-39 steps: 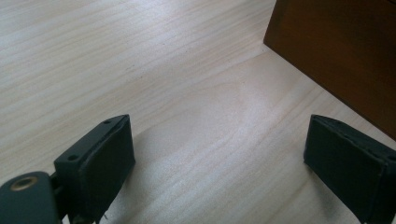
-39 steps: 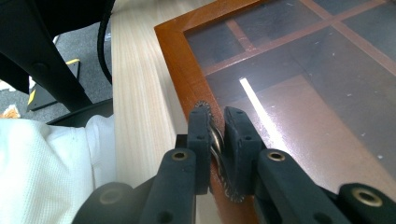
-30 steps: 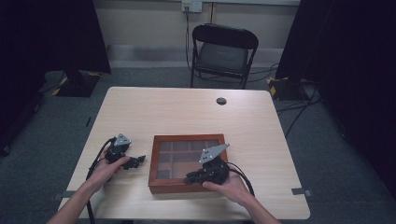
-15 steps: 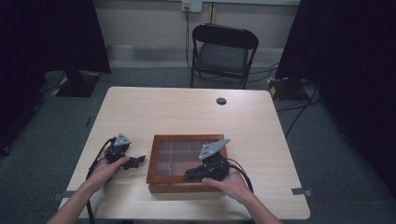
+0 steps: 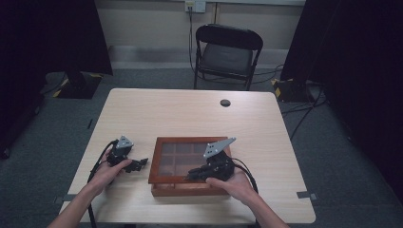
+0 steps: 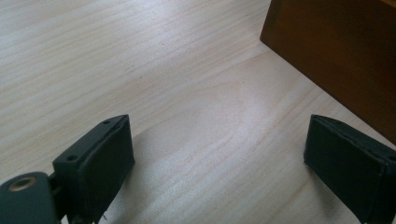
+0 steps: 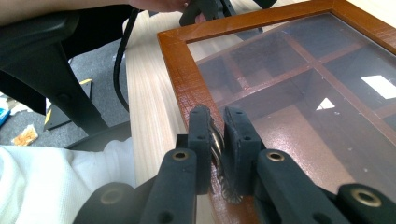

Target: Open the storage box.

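A brown wooden box (image 5: 155, 161) with a glass lid over several compartments lies on the near middle of the table. In the right gripper view its lid frame (image 7: 187, 84) runs away from my right gripper (image 7: 217, 126), which is shut on a small ridged metal knob (image 7: 218, 145) at the lid's front edge. In the high view the right gripper (image 5: 191, 175) sits low over that front edge. My left gripper (image 5: 141, 165) rests on the table just left of the box, open. Its jaws stand wide apart over bare wood (image 6: 219, 158), with the box's side wall (image 6: 336, 42) ahead.
A small black round disc (image 5: 225, 102) lies near the table's far edge. A black folding chair (image 5: 227, 52) stands behind the table. Cables trail from both grippers toward the near table edge. The far half of the tabletop (image 5: 190, 114) is bare wood.
The right gripper's grey plate has risen slightly at the box's front edge. The left gripper has stayed in place.
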The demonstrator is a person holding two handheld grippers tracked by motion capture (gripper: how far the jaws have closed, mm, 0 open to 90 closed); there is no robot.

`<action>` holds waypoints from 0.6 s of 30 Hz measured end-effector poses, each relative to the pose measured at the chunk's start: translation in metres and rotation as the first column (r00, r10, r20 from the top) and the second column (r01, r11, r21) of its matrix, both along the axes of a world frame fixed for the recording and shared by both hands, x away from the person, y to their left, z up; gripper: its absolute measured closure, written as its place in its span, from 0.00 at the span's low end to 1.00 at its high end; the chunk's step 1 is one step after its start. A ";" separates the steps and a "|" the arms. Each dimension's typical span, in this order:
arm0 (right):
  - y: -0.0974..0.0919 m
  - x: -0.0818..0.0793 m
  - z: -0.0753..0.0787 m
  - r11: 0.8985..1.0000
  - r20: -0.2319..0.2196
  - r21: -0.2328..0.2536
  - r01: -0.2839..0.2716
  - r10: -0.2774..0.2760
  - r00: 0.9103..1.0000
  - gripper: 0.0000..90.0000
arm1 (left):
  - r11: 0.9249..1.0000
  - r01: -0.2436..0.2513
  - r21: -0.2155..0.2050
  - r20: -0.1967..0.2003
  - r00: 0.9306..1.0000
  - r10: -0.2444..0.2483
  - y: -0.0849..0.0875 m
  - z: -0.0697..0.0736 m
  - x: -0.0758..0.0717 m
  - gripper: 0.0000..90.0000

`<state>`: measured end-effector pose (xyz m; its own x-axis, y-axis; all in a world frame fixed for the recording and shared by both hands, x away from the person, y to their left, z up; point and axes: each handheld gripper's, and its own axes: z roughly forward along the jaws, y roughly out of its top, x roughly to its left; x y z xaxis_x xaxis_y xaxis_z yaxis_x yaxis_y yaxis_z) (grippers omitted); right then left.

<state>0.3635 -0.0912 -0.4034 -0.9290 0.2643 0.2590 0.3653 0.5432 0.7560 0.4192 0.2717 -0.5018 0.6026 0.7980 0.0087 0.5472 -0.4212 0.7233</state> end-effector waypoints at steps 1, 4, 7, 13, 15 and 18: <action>0.000 0.000 0.001 1.000 -0.002 0.003 0.002 -0.002 1.000 0.91 | 1.000 -0.001 -0.002 0.000 1.000 0.001 0.000 0.000 0.000 0.08; 0.000 0.001 0.004 1.000 -0.001 0.007 0.004 -0.004 1.000 0.91 | 1.000 0.000 0.000 0.000 1.000 0.000 0.000 0.000 0.000 0.08; 0.000 0.002 0.007 1.000 0.003 0.014 0.005 -0.005 1.000 0.91 | 1.000 -0.001 -0.002 0.000 1.000 0.001 0.000 0.000 0.000 0.08; 0.000 0.005 0.014 1.000 0.004 0.022 0.010 -0.010 1.000 0.91 | 1.000 -0.001 -0.003 0.000 1.000 0.001 0.000 0.000 0.000 0.08; 0.000 0.005 0.017 1.000 0.005 0.023 0.014 -0.014 1.000 0.91 | 1.000 -0.001 -0.003 0.000 1.000 0.001 0.000 0.000 0.000 0.08; 0.000 0.006 0.019 1.000 0.001 0.022 0.016 -0.016 1.000 0.91 | 1.000 -0.001 -0.002 0.000 1.000 0.001 0.000 0.000 0.000 0.08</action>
